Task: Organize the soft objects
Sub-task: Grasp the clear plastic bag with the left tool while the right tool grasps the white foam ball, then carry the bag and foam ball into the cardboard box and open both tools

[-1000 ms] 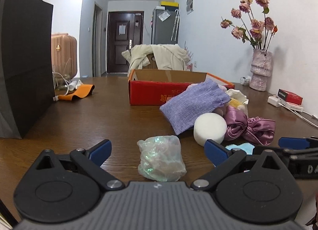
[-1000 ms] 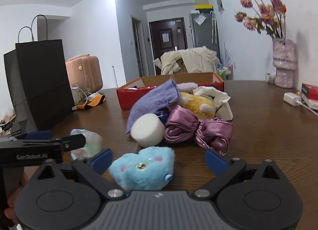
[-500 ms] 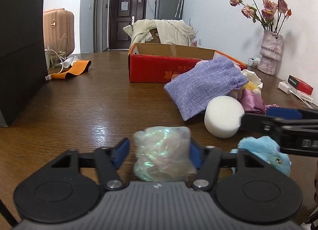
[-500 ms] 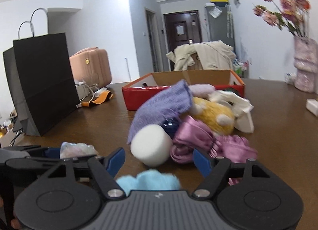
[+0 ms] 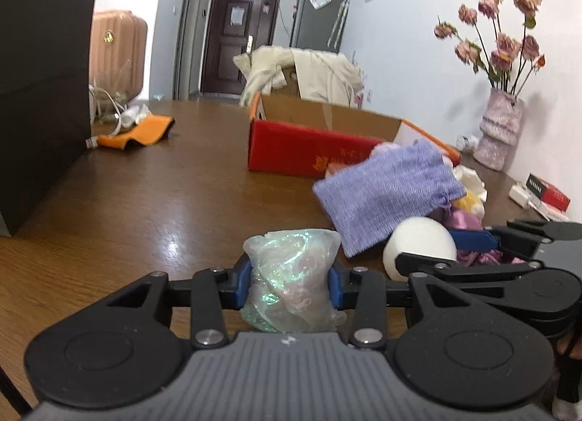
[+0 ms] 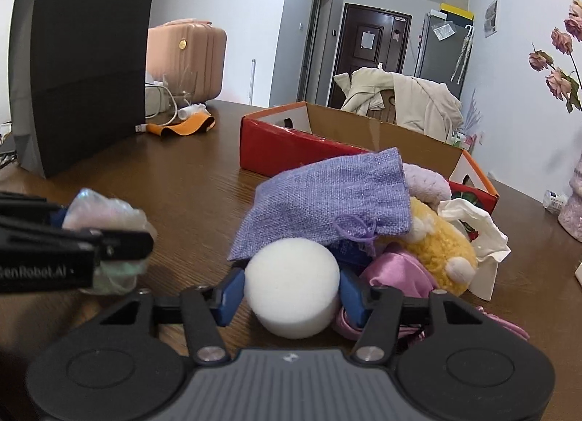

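An iridescent crinkly bundle (image 5: pixel 291 271) sits on the brown table between my left gripper's (image 5: pixel 289 286) blue pads. The jaws are closing and the pads press its sides. In the right wrist view the same bundle (image 6: pixel 105 213) shows at the left, behind the left gripper's finger (image 6: pixel 120 239). My right gripper (image 6: pixel 291 293) is closing around a white foam cylinder (image 6: pixel 293 275), pads touching both sides. Behind it lie a purple woven pouch (image 6: pixel 327 199), a yellow plush (image 6: pixel 436 246) and pink satin cloth (image 6: pixel 393 268). A red open box (image 6: pixel 291 151) stands further back.
A tall black paper bag (image 6: pixel 83 68) stands at the left. An orange item with cables (image 5: pixel 138 133) lies beyond it. A vase of dried roses (image 5: pixel 498 137) and a small red box (image 5: pixel 549 191) are at the right. A chair draped with clothes stands behind the table.
My left jaws closed from wide apart onto the iridescent bundle. My right gripper moved forward past the blue plush to the white foam cylinder and narrowed around it.
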Motion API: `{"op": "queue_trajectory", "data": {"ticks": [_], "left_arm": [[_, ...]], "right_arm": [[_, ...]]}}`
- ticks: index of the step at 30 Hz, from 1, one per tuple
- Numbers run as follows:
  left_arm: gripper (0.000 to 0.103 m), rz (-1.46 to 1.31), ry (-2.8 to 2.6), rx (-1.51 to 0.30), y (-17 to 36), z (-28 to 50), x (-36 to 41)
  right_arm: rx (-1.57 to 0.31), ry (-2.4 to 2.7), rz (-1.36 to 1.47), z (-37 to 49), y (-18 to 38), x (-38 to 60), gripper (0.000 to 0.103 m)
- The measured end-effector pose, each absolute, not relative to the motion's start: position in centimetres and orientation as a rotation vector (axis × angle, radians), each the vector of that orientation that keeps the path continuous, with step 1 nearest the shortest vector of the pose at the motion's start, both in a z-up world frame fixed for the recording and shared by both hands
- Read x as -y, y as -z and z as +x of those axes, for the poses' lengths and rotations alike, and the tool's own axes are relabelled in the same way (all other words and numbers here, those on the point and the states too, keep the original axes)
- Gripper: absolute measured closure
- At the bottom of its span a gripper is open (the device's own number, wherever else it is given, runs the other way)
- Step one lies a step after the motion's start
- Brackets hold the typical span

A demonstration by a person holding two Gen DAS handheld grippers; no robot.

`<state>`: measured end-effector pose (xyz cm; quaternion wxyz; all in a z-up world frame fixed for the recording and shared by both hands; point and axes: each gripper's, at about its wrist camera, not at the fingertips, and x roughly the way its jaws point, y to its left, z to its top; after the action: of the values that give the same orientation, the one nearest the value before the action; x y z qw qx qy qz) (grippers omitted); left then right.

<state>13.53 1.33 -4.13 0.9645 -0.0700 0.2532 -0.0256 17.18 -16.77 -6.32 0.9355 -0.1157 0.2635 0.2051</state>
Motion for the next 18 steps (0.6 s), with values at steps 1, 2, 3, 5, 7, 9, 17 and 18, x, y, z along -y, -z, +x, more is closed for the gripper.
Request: {"op": "queue_trajectory", "data": {"ticks": [1, 2, 3, 5, 7, 9, 17, 18], "left_arm": [[0.062, -0.146, 0.055, -0.489, 3.8, 13.3, -1.5], [0.062, -0.152, 0.059, -0.463, 3.4, 13.0, -1.7], [0.062, -0.160, 0.059, -0.441, 2.9, 12.6, -1.8], [0.062, -0.165, 0.056, -0.407, 1.9, 12.0, -2.0], [0.062, -0.167, 0.050, -0.377, 0.9, 11.4, -2.0], [0.062, -0.161, 0.035, -0.353, -0.2, 10.9, -1.8], [0.062, -0.201, 0.033, -0.351, -5.8, 13.2, -2.3], [0.062, -0.216, 0.032, -0.351, -6.6, 14.0, -2.5]], "right_arm": [[-0.534, -0.421, -0.230, 17.0, 6.1, 16.8, 0.050], [-0.526, -0.425, -0.215, 16.7, 5.9, 17.1, 0.051], [-0.516, -0.433, -0.201, 16.4, 5.6, 17.4, 0.051], [-0.490, -0.453, -0.179, 15.6, 4.8, 17.7, 0.051], [-0.473, -0.471, -0.160, 14.6, 4.0, 18.1, 0.051], [-0.459, -0.486, -0.131, 13.7, 3.2, 18.7, 0.051], [-0.381, -0.523, 0.039, 12.1, -1.7, 23.7, 0.051], [-0.371, -0.521, 0.051, 12.5, -2.4, 24.5, 0.051]]}}
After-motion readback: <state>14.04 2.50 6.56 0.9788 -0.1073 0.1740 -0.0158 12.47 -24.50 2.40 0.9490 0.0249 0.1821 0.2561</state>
